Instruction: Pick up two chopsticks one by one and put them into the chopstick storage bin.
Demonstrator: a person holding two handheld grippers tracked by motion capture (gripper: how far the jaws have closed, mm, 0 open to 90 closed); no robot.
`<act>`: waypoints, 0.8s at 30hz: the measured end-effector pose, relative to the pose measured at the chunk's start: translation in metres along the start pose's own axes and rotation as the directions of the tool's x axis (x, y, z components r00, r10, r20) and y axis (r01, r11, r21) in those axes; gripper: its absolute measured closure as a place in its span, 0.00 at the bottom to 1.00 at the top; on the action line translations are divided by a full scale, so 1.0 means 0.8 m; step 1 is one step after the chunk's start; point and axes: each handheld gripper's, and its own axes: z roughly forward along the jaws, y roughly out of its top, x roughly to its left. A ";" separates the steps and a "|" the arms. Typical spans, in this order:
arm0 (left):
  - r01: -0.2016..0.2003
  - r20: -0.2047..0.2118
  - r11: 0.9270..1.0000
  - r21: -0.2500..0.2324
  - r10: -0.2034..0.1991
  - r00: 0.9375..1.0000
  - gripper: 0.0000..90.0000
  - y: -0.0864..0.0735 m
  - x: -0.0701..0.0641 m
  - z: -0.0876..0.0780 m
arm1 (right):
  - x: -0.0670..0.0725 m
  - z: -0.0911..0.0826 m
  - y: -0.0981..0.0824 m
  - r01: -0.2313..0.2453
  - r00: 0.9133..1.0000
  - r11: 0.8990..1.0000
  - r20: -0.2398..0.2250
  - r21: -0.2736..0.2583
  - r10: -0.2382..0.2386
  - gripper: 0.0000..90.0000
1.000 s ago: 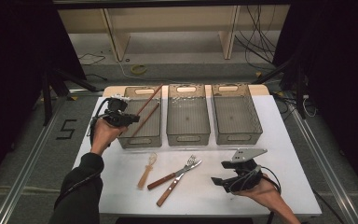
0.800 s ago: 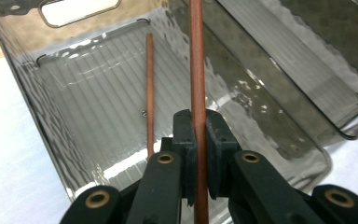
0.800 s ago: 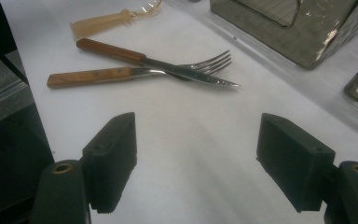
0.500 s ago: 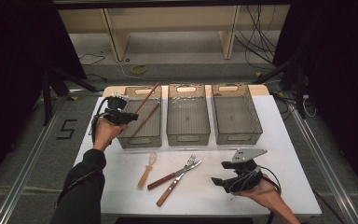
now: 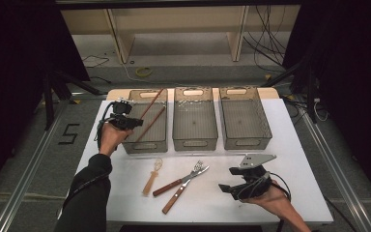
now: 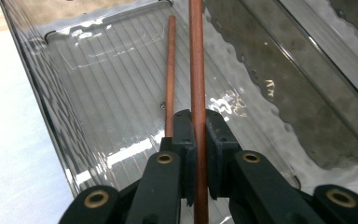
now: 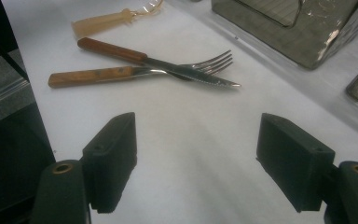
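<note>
My left gripper (image 5: 134, 123) hovers at the near left of the left clear bin (image 5: 145, 146), shut on a reddish-brown chopstick (image 6: 196, 70) that slants up past the bin's far rim (image 5: 153, 102). A second chopstick (image 6: 170, 70) lies on the bin's floor (image 5: 150, 123). At the table's front right, my right gripper (image 5: 228, 187) rests low and open (image 7: 196, 158), nothing between its jaws. Ahead of it a wooden-handled fork (image 7: 214, 63) and knife (image 7: 116, 51) lie crossed (image 5: 187, 178) on the white table.
A pale plastic utensil (image 5: 152, 178) lies left of the fork and knife. The middle bin (image 5: 194, 143) and right bin (image 5: 247, 140) stand beside the left one, with nothing in them. Table edges run close to both hands; shelving and cables lie beyond.
The left gripper has edged slightly away from me with the chopstick still in its jaws. The right gripper has stayed where it was.
</note>
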 end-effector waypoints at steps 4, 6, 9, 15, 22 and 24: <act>0.007 -0.007 1.000 0.003 -0.007 1.000 0.92 -0.001 0.000 0.004 | 0.000 -0.001 0.000 0.000 1.000 1.000 -0.003 -0.002 0.000 0.33; 0.008 -0.011 1.000 0.002 -0.008 1.000 0.89 -0.002 -0.001 0.005 | 0.000 -0.001 0.000 0.000 1.000 1.000 -0.003 0.000 0.000 0.33; 0.025 -0.008 1.000 -0.016 -0.025 1.000 0.76 0.000 -0.002 0.003 | 0.000 -0.001 0.000 0.001 1.000 1.000 -0.004 0.000 -0.001 0.33; 0.022 0.024 0.999 -0.027 -0.021 0.999 0.57 0.004 -0.011 -0.008 | -0.001 -0.002 0.000 0.003 1.000 1.000 0.000 -0.004 -0.003 0.33; 0.009 0.063 0.999 -0.046 -0.006 0.998 0.42 0.000 -0.025 -0.028 | -0.001 -0.003 0.001 -0.003 1.000 1.000 0.003 -0.006 0.004 0.33; 0.008 0.064 0.998 -0.057 -0.004 0.998 0.40 -0.002 -0.029 -0.033 | -0.001 -0.003 0.001 -0.002 1.000 1.000 0.004 -0.008 0.002 0.33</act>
